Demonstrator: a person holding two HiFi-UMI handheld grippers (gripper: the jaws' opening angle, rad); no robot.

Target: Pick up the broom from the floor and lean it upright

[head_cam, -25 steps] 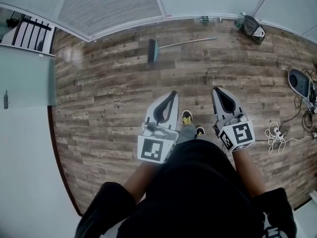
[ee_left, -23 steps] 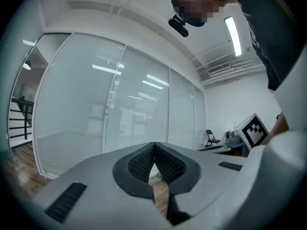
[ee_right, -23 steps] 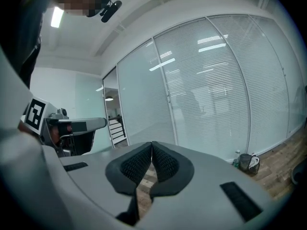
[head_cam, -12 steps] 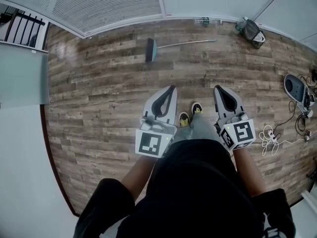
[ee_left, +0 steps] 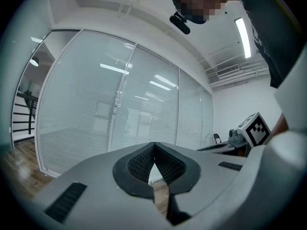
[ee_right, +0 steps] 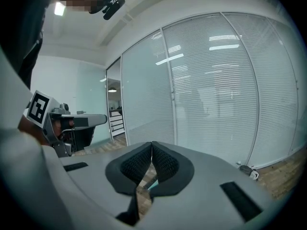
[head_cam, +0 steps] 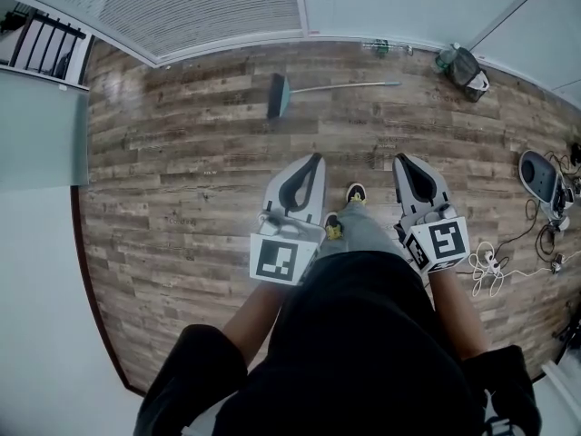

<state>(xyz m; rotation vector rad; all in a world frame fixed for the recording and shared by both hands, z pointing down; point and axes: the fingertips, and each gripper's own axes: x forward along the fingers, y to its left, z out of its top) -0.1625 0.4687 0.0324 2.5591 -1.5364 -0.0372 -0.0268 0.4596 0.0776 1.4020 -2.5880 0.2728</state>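
Note:
The broom (head_cam: 309, 90) lies flat on the wooden floor near the far glass wall, teal head to the left, thin metal handle running right. My left gripper (head_cam: 315, 158) and right gripper (head_cam: 400, 159) are held out side by side, well short of the broom, both shut and empty. In the left gripper view the left gripper (ee_left: 153, 145) has its pads meeting at the tip with only floor behind. In the right gripper view the right gripper (ee_right: 152, 144) is shut too, and a sliver of the broom's teal head (ee_right: 152, 184) shows in the gap below the pads.
A glass wall with blinds (head_cam: 209, 7) runs along the far side. A dark bag (head_cam: 465, 65) sits in the far right corner. A grey device (head_cam: 543, 175) and white cables (head_cam: 490, 266) lie at the right. The person's shoes (head_cam: 356, 193) stand between the grippers.
The person has stepped forward with both grippers still shut. The broom now sits a little lower and closer in the head view.

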